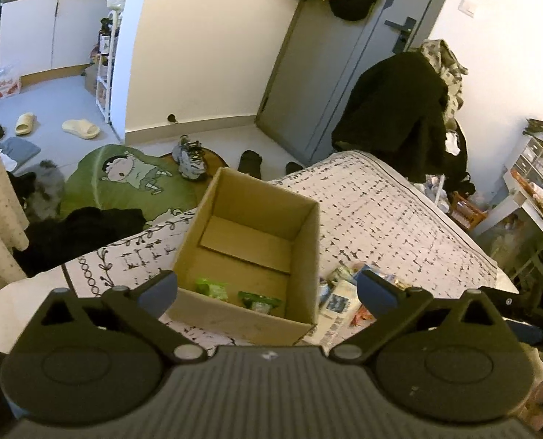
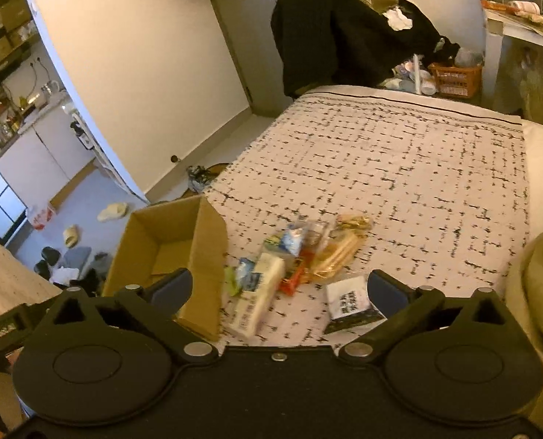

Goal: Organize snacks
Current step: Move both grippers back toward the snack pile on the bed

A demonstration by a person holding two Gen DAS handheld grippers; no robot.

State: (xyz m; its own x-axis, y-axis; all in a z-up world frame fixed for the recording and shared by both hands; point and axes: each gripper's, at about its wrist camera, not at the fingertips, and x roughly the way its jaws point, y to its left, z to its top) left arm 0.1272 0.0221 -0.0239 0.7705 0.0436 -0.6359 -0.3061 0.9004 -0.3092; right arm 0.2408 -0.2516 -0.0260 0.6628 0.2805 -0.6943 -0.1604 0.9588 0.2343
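An open cardboard box point(image 1: 249, 248) stands on the bed and holds two green snack packets point(image 1: 212, 289) on its floor. My left gripper point(image 1: 267, 292) is open and empty, hovering over the box's near wall. A pile of loose snack packets point(image 1: 339, 292) lies just right of the box. In the right wrist view the box point(image 2: 176, 252) is at the left and the snack pile point(image 2: 300, 252) lies ahead, with a long cream packet point(image 2: 260, 296) and a black-and-white packet point(image 2: 350, 303) nearest. My right gripper point(image 2: 278, 292) is open and empty above them.
The bed has a white cover with a black dashed pattern point(image 2: 399, 168). A chair heaped with dark clothes point(image 1: 399, 109) stands past the bed's far end. A green cartoon rug point(image 1: 125, 179), shoes and slippers lie on the floor at left. A desk point(image 2: 520, 33) stands at right.
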